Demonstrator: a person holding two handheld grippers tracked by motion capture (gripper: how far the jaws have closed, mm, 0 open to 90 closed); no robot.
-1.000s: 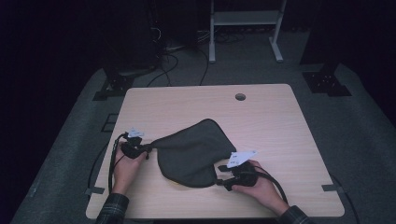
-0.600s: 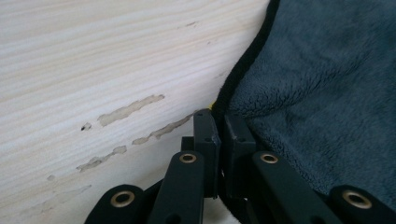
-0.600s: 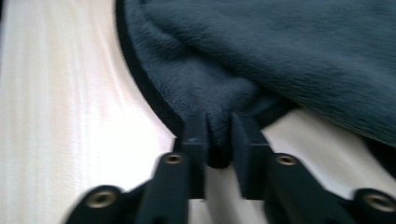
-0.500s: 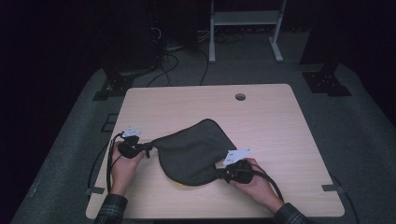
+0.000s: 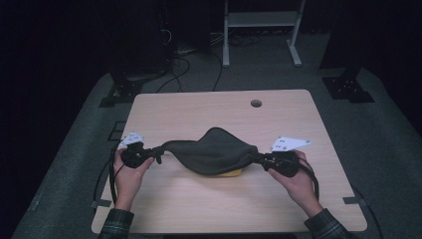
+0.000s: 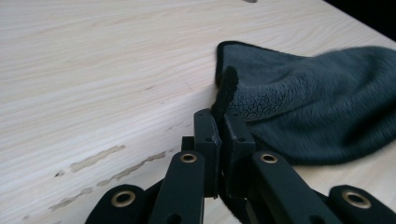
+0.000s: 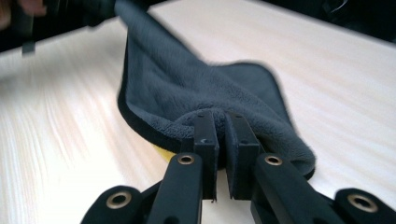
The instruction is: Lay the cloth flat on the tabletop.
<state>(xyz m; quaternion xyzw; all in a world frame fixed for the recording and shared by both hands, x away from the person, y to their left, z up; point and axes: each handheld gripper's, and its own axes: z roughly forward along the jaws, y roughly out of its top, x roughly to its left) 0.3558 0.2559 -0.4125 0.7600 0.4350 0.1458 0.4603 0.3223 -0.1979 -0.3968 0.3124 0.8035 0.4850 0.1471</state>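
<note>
- Pinching one corner of the dark grey cloth (image 5: 215,154) with the left gripper (image 5: 160,155), jaws pressed tight on the fabric; in the left gripper view (image 6: 219,122), a small black-edged tuft sticking up between the two black jaws.
- Clamping the opposite corner with the right gripper (image 5: 259,158), jaws having just been closing and now squeezed onto the fleece; in the right gripper view (image 7: 220,122), bunched fabric sitting between them.
- Stretching the cloth (image 6: 317,116) between the two grippers across the near half of the light wooden table (image 5: 199,112), with the ends drawn up toward the jaws and the middle sagging in a wide belly down to the tabletop.
- Showing a black hemmed edge along the cloth (image 7: 205,88) in both gripper views, with the fleecy side facing the cameras.
- Peeking out from under the cloth's lower edge: a small yellow thing (image 5: 230,174), lying on the table below the sag; also glimpsed as a yellow sliver (image 7: 164,153) by the right gripper's jaws; too little visible to tell what.
- Holding each gripper in a hand: left hand (image 5: 128,177) at the table's left, right hand (image 5: 298,181) at its right, well apart, plaid sleeves entering from the bottom edge.
- Carrying a grey three-cornered plate on top of each gripper.
</note>
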